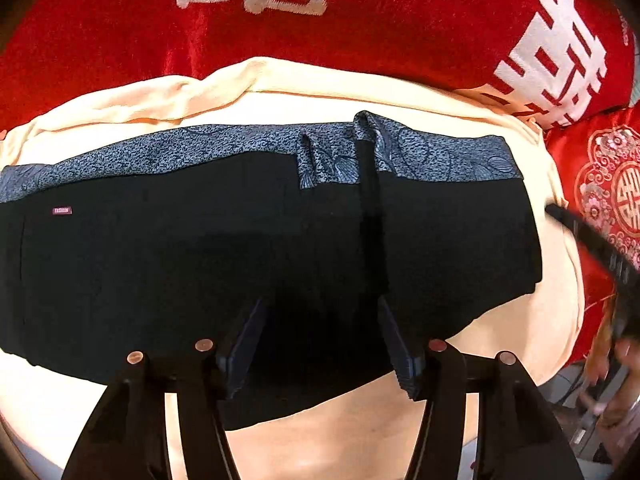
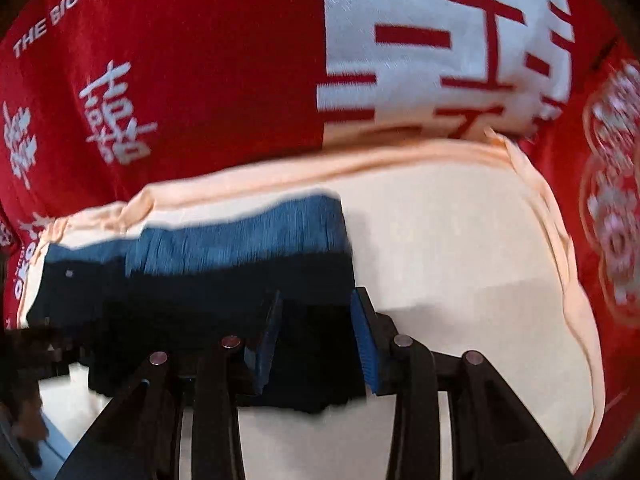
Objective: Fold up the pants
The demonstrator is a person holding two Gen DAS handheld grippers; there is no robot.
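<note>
Black pants (image 1: pixel 200 264) with a blue patterned waistband (image 1: pixel 224 146) lie folded into a compact block on a cream cloth (image 1: pixel 340 436). My left gripper (image 1: pixel 320 320) hangs open over the near edge of the pants, touching nothing I can make out. My right gripper (image 2: pixel 316 312) is open over the right end of the same pants (image 2: pixel 200 304), whose blue waistband (image 2: pixel 240 236) faces away. The right gripper's arm (image 1: pixel 592 240) shows at the right edge of the left wrist view.
A red quilt (image 1: pixel 360 28) with white characters lies behind the cream cloth, also in the right wrist view (image 2: pixel 200 80). A red embroidered cushion (image 1: pixel 612 184) is at the right. The cream cloth (image 2: pixel 460 240) stretches to the right of the pants.
</note>
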